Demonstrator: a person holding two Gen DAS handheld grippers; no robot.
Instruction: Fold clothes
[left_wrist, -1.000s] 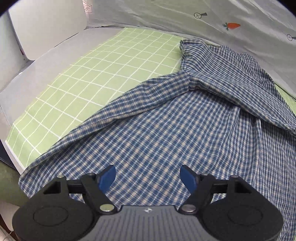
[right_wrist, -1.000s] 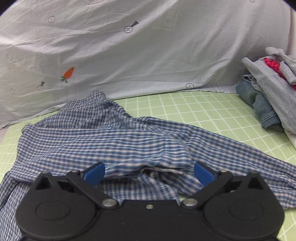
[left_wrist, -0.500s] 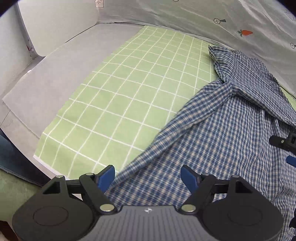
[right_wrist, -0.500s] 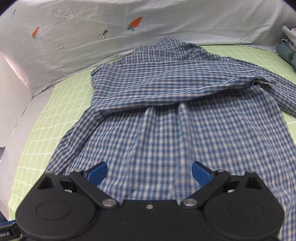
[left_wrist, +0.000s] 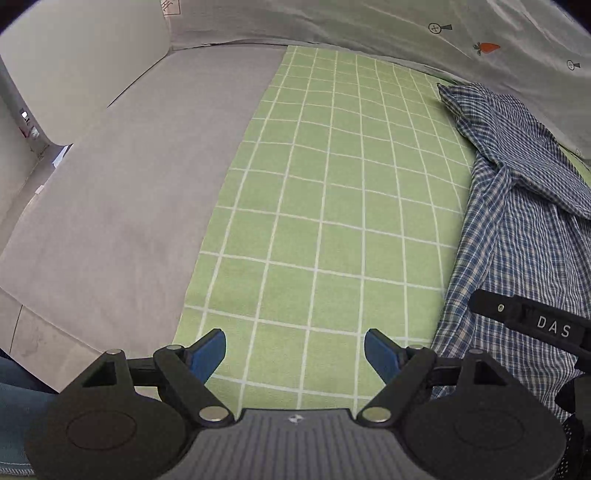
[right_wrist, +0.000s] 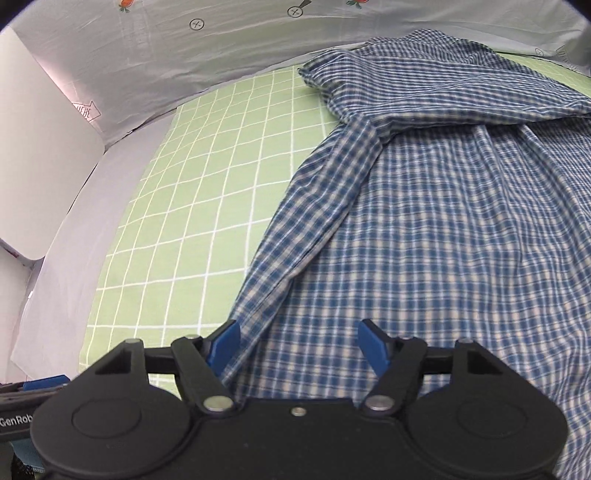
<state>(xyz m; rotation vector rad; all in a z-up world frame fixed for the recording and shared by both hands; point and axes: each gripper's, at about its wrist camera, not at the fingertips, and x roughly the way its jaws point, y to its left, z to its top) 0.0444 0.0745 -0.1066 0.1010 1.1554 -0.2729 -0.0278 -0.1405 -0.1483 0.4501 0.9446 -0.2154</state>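
A blue-and-white checked shirt (right_wrist: 443, 221) lies spread on a green checked cloth (right_wrist: 207, 192); one long sleeve runs down its left edge. My right gripper (right_wrist: 298, 332) hovers over that sleeve edge near the hem. Its jaws are closing, the fabric lies beneath and between them, and the pads do not press on it. In the left wrist view the shirt (left_wrist: 517, 206) sits at the right. My left gripper (left_wrist: 293, 343) is over the bare green cloth (left_wrist: 325, 221) left of the shirt, its jaws opening with nothing between them. The right gripper's black body (left_wrist: 535, 325) shows at the right.
A grey table surface (left_wrist: 129, 206) extends left of the green cloth, bounded by a white panel (left_wrist: 74, 55). A pale sheet with carrot prints (right_wrist: 221, 48) hangs along the back. Blue denim (left_wrist: 14, 410) shows at the lower left corner.
Both grippers have swept left. The left one went from over the shirt to over bare green cloth. The right one went from the shirt's middle to its left sleeve edge, and its jaws narrowed.
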